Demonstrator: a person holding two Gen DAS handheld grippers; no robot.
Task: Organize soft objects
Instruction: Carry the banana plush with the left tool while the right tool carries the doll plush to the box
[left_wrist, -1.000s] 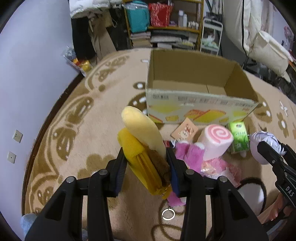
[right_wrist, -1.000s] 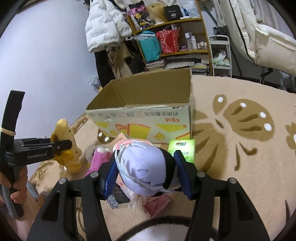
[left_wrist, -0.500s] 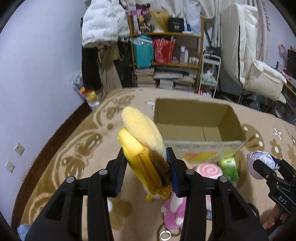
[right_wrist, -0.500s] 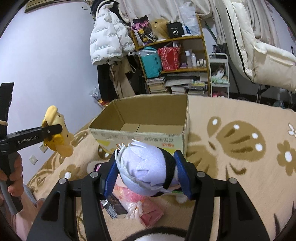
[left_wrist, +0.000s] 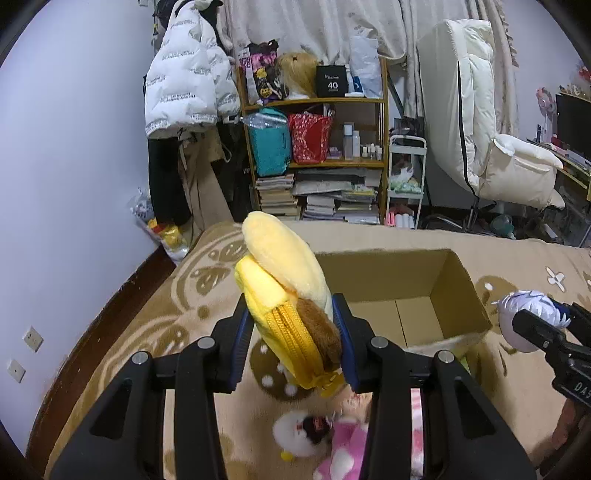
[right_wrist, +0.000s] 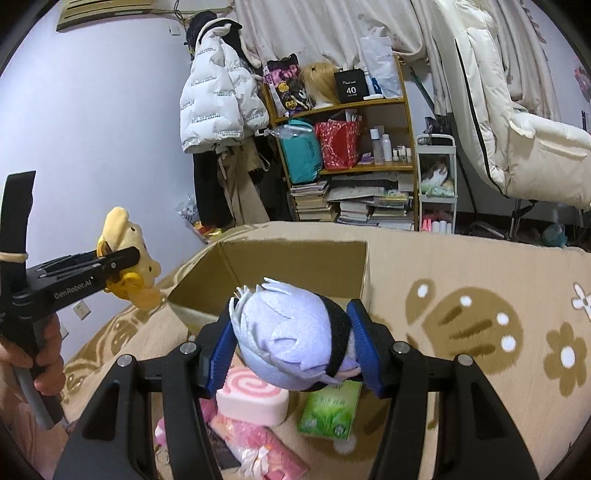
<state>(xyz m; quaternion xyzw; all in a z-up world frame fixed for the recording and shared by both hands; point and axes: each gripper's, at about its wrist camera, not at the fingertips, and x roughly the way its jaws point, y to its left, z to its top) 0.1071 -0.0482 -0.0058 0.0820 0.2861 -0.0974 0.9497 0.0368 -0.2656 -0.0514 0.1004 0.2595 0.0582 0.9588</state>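
My left gripper (left_wrist: 293, 341) is shut on a yellow banana plush (left_wrist: 284, 295) with a zipper and holds it in the air, left of an open cardboard box (left_wrist: 406, 291). It also shows in the right wrist view (right_wrist: 127, 266). My right gripper (right_wrist: 295, 349) is shut on a lavender-haired plush doll head (right_wrist: 291, 332), held above the box's near edge (right_wrist: 280, 273). The doll also shows at the right of the left wrist view (left_wrist: 528, 314). The box looks empty inside.
On the beige patterned rug (right_wrist: 461, 295) lie a pink swirl roll plush (right_wrist: 253, 393), a green packet (right_wrist: 330, 408), pink items (right_wrist: 258, 446) and a pink-and-white plush (left_wrist: 325, 443). A cluttered shelf (left_wrist: 317, 155) and a white chair (left_wrist: 498, 147) stand behind.
Both grippers have risen from the pile on the rug with their plush toys and now hold them higher, near the box's opening.
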